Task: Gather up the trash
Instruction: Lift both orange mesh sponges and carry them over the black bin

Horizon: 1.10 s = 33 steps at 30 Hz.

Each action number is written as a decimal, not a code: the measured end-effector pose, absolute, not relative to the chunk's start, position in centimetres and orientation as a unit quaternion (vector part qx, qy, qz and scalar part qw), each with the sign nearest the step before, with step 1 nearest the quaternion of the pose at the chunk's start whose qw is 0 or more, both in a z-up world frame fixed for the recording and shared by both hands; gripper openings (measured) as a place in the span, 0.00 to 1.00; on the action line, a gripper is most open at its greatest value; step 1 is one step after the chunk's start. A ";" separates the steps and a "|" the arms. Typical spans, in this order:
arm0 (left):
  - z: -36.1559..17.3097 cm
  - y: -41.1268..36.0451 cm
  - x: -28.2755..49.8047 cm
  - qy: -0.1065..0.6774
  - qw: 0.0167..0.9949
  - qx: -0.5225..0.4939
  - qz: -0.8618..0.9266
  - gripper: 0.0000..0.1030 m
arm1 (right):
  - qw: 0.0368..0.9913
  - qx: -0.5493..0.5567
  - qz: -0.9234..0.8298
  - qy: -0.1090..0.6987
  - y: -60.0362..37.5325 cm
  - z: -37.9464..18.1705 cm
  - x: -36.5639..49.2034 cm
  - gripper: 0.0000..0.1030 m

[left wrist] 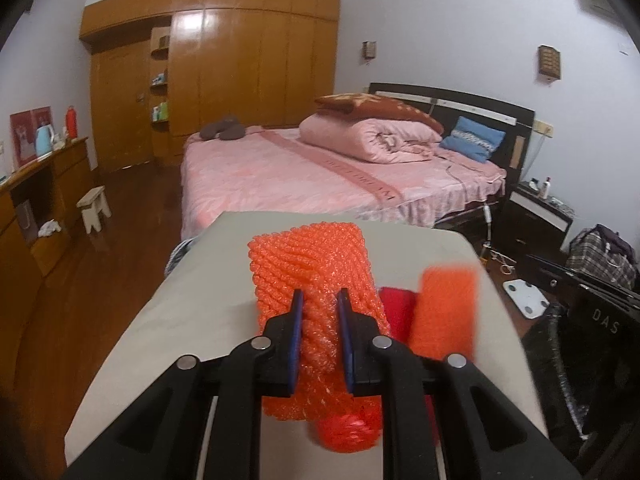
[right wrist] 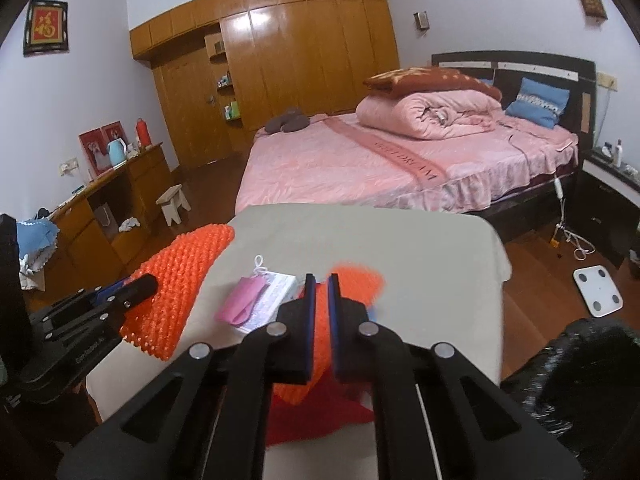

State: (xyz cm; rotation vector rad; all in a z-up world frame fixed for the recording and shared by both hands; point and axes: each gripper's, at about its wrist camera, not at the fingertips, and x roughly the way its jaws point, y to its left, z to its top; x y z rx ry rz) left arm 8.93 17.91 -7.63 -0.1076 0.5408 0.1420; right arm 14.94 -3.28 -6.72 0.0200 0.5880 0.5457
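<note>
A: What has the left gripper [left wrist: 320, 300] got?

B: Its blue-padded jaws are clenched on a large orange foam-net sleeve [left wrist: 308, 264], the kind wrapped round fruit. The sleeve is squeezed between the pads, and from the right wrist view it hangs clear above the near left part of the grey-beige table top [right wrist: 400, 248].

A: And the right gripper [right wrist: 321, 280]?

B: Also clenched, on a smaller piece of orange foam net [right wrist: 352, 280] with a red scrap [right wrist: 320, 408] hanging under it. The piece is blurred, so I cannot tell whether the red scrap is pinched too or only attached. In the left wrist view the same orange piece shows as a blurred patch to the right of the big sleeve.

A: Anything left on the table?

B: A pink face mask [right wrist: 244, 296] with a white ear loop lies on a small white printed booklet [right wrist: 272, 300], near the middle, between the two grippers.

A: Beyond the table?

B: A bed with a pink cover [right wrist: 360, 160] on the far side, a wooden wardrobe wall [right wrist: 300, 48] behind it, and a white bathroom scale [right wrist: 598, 290] on the wooden floor to the right.
</note>
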 end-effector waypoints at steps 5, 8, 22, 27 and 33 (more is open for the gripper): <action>-8.1 16.2 9.4 0.274 0.959 -0.049 0.055 0.16 | 0.915 0.012 0.252 0.316 -4.2 -8.9 15.5 0.09; -9.0 15.8 9.4 0.284 0.956 -0.047 0.053 0.16 | 0.910 0.010 0.248 0.334 -3.9 -10.3 16.0 0.15; -11.2 18.3 9.5 0.302 0.949 -0.052 0.071 0.16 | 0.871 -0.017 0.276 0.405 1.0 -15.4 19.0 0.18; -11.2 18.2 9.5 0.304 0.948 -0.055 0.072 0.16 | 0.881 -0.005 0.298 0.367 0.0 -13.1 17.9 0.13; -10.1 17.5 9.1 0.287 0.955 -0.052 0.059 0.16 | 0.891 0.023 0.309 0.333 -2.9 -9.4 16.8 0.11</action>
